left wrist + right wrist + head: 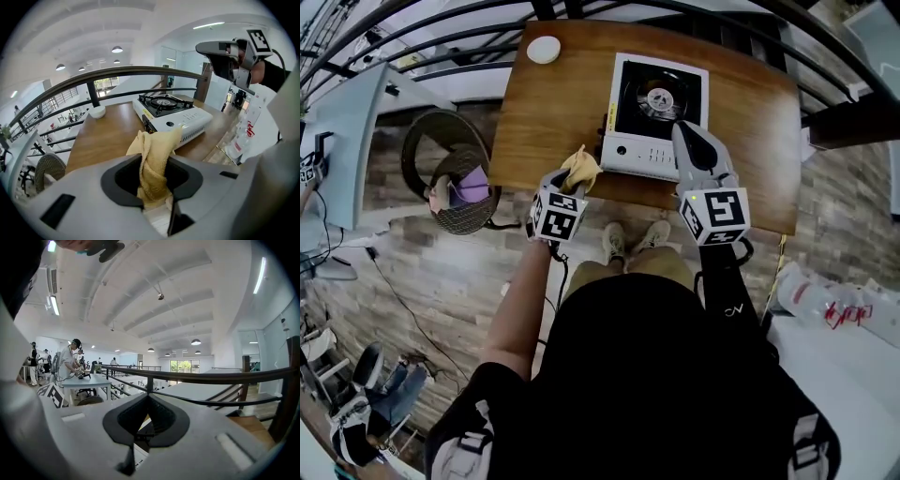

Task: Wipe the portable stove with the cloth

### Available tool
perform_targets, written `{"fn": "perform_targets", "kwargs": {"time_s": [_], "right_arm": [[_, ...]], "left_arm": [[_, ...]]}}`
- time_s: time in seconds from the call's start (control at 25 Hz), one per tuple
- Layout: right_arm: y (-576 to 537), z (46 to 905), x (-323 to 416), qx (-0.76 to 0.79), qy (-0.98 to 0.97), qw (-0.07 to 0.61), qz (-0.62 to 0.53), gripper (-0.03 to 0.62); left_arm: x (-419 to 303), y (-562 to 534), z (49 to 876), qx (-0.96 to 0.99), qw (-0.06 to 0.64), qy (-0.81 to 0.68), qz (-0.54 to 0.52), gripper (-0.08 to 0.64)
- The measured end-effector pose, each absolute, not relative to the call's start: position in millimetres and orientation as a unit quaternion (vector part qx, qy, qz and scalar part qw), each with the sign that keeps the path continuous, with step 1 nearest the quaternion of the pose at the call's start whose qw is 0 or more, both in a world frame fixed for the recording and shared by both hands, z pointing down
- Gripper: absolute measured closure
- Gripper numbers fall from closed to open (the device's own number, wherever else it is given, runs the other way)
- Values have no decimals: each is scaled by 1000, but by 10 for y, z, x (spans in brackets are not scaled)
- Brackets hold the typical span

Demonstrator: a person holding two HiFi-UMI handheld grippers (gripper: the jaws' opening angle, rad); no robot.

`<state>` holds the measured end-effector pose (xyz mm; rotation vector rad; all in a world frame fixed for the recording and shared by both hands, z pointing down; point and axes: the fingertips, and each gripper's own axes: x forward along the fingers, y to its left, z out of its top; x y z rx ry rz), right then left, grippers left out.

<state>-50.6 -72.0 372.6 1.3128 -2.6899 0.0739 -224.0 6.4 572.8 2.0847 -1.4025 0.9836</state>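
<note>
The portable stove point(656, 108) is white with a black burner top and sits on the wooden table point(553, 112). Its front panel faces me. My left gripper point(570, 183) is shut on a yellow cloth point(581, 167) just off the stove's front left corner. In the left gripper view the cloth point(154, 164) stands bunched between the jaws of the left gripper point(157, 171), short of the stove point(171, 115). My right gripper point(684, 133) hovers above the stove's front right part. The right gripper point(148, 397) has its jaws shut and holds nothing.
A white bowl point(544, 49) stands at the table's far left corner point(97, 111). A wicker basket point(455, 183) with cloth items is on the floor to the left. A dark railing point(140, 72) runs behind the table. My feet are at the table's near edge.
</note>
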Motion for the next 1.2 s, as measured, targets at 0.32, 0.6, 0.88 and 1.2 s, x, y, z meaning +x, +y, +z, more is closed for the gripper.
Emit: {"fn": "perform_targets", "kwargs": {"time_s": [0.32,0.6,0.88,1.2], "right_arm": [[-794,3650,-400,451,-890,66,22,593],[-1123,3753,-147,458,-886,63,37,594],[-1724,3767,-100,431,-899,58,46,594],[-2457,3949,-241,390,-916,69,65,593]], "left_arm": [[-2067,-189,5439,772,187,-510,329,443],[-1845,-819,5268,770,181,-526,310,443],[-1688,-1773,5028,763,164,-550,296,443],[-1755,-2767,5164,748,176,-559,311,443]]}}
